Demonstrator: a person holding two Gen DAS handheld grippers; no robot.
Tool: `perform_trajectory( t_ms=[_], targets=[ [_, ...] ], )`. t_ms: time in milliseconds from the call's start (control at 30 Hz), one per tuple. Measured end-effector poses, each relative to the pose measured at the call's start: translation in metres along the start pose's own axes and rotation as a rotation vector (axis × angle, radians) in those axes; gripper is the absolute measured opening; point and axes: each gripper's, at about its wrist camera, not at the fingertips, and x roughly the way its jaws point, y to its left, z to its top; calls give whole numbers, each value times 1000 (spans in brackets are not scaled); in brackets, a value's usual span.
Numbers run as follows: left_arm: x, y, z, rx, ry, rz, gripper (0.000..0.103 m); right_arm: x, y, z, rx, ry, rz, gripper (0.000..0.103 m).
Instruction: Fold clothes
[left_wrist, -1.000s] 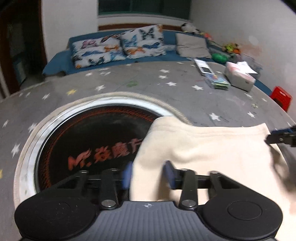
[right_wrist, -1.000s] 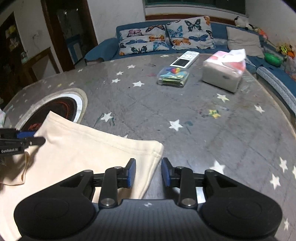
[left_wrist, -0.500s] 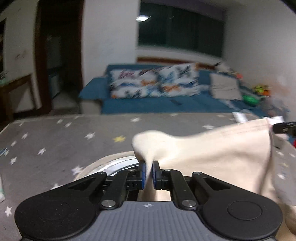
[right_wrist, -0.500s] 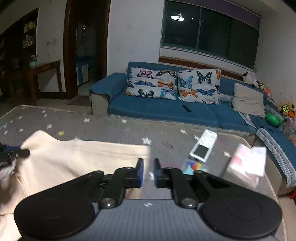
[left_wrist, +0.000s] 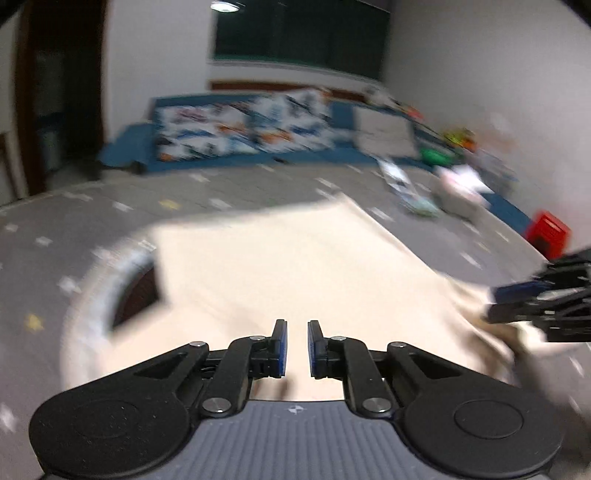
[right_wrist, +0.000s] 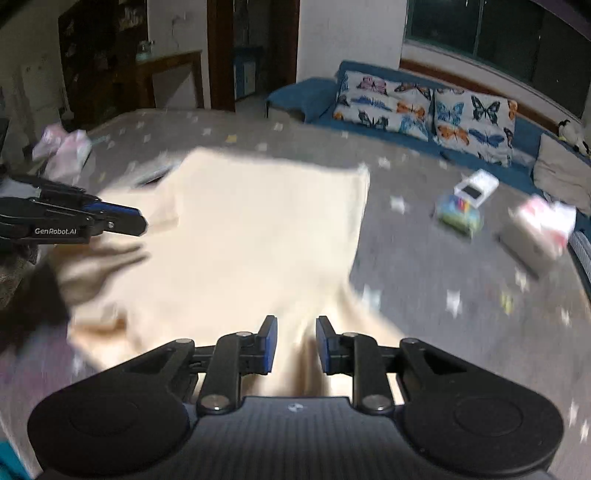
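A large grey table (left_wrist: 229, 206) printed with pale stars is seen in both wrist views, most of it blurred. Behind it a blue sofa (right_wrist: 306, 96) with 2 butterfly-print cushions (right_wrist: 384, 101) is set against the wall. A cream garment (right_wrist: 266, 236) is spread flat on the table, its far edge laid over a round white-rimmed inset (left_wrist: 107, 280) in the tabletop, its near edge bunched into folds. To the garment's right, a tissue box (right_wrist: 535, 232), a small packet of coloured items (right_wrist: 458, 214) and a white device (right_wrist: 476, 186) are seen on the table.

The left gripper (left_wrist: 296, 349) is held over the garment's near edge with a narrow gap between its blue pads (left_wrist: 280, 347); no cloth is pinched there. The right gripper (right_wrist: 295, 343) has its jaws opening, a raised fold of the garment lying between them, not pressed by the pads (right_wrist: 267, 345).
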Motion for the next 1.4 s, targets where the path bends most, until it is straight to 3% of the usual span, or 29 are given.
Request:
perform_trajectory(
  t_ms=[133, 300, 333, 500, 567, 600, 667, 700, 900, 967, 1067, 1167, 1333, 1400],
  targets=[
    [3, -30, -23, 37, 41, -63, 13, -20, -12, -33, 106, -16, -12, 23],
    [-1, -40, -32, 70, 33, -77, 12, -49, -56, -60, 240, -39, -133, 29],
    [-2, -39, -33, 73, 33, -78, 12, -52, -65, -65, 261, -35, -177, 34],
    [-7, -38, -43, 85, 29, -82, 12, -55, -109, -85, 352, 13, -320, 37],
    [-9, -37, -44, 79, 31, -81, 12, -49, -123, -92, 381, 42, -315, 35],
    [-10, -37, -45, 74, 31, -80, 12, -46, -127, -93, 383, 41, -312, 35],
    [-13, -36, -47, 59, 32, -81, 12, -43, -131, -87, 350, 37, -325, 19],
    [-14, -35, -48, 53, 32, -82, 12, -39, -132, -83, 325, 42, -350, 16],
    [-21, -30, -52, 49, 39, -96, 12, 3, -154, -55, 183, 63, -511, 12],
    [-21, -28, -51, 44, 40, -107, 12, 12, -166, -46, 194, 58, -516, 12],
    [-23, -22, -47, 29, 46, -122, 13, 17, -176, -34, 207, 56, -509, 21],
    [-30, -15, -40, 22, 26, -108, 13, 4, -170, -30, 208, 13, -494, 22],
    [-29, 4, -21, 29, -25, 48, 14, -11, -150, -26, 231, -42, -368, 36],
    [-17, 12, -13, 22, -17, 112, 14, -8, -140, -26, 221, -37, -330, 37]
  ],
)
